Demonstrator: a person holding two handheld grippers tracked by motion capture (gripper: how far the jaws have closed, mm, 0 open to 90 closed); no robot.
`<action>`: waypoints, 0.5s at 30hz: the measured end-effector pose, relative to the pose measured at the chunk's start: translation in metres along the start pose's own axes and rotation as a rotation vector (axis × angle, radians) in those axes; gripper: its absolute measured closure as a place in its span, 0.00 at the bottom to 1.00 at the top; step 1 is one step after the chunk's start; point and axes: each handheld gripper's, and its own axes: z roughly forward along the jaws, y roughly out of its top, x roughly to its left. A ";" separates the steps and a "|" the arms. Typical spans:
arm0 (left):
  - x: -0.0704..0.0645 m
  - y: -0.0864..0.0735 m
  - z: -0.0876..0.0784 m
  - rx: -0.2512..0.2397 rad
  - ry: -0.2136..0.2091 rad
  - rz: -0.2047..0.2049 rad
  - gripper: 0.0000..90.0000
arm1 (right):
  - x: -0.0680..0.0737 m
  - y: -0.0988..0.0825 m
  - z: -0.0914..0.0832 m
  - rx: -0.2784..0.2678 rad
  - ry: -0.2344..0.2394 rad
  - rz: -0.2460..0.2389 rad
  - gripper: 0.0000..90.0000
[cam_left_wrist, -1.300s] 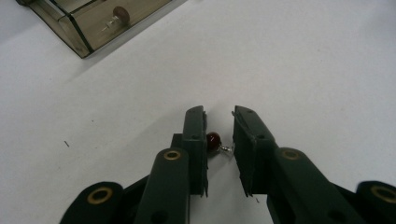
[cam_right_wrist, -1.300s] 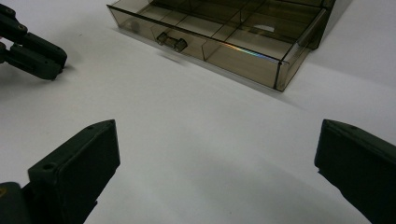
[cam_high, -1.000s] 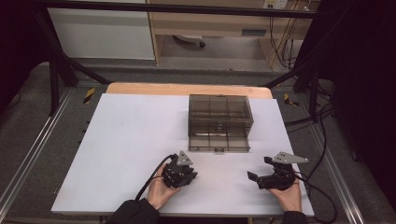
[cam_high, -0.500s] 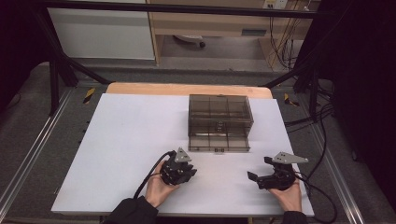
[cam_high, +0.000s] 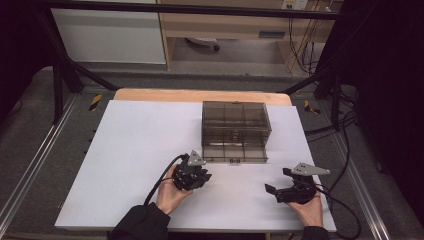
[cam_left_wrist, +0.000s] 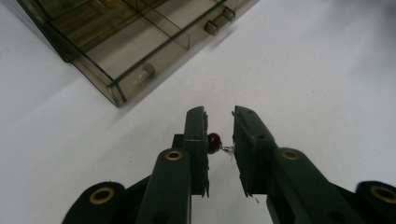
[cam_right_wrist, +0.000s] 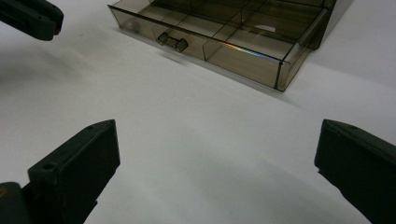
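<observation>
A smoky clear compartment box (cam_high: 235, 131) stands at the table's middle back with its front drawer (cam_high: 234, 152) pulled out; it also shows in the left gripper view as the box (cam_left_wrist: 116, 46) and in the right gripper view as the box (cam_right_wrist: 224, 37). My left gripper (cam_high: 205, 176) hovers just in front of the box's left corner. Its jaws are shut on a small dark red bead with a thin wire hook (cam_left_wrist: 215, 143), seen between the left gripper (cam_left_wrist: 219, 114) pads. My right gripper (cam_high: 276, 181) rests near the front right with its jaws wide open and nothing between them (cam_right_wrist: 217, 140).
The white tabletop (cam_high: 135, 145) stretches out to the left of the box. A wooden strip (cam_high: 200, 95) runs along the far edge. The left gripper's tip (cam_right_wrist: 32, 18) shows at the top left of the right gripper view. Cables trail from both grippers.
My left gripper has lifted slightly and edged toward the box, still shut on the bead. The right gripper has stayed where it was.
</observation>
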 end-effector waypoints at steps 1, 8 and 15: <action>0.001 0.002 0.000 -0.001 0.003 0.003 0.83 | 0.000 0.000 0.000 0.000 0.000 0.000 0.01; 0.006 0.012 0.001 -0.009 0.018 0.005 0.83 | 0.000 0.000 0.000 0.000 0.000 0.000 0.01; 0.012 0.022 0.004 -0.017 0.032 0.000 0.83 | 0.000 0.000 0.000 0.002 0.001 0.003 0.01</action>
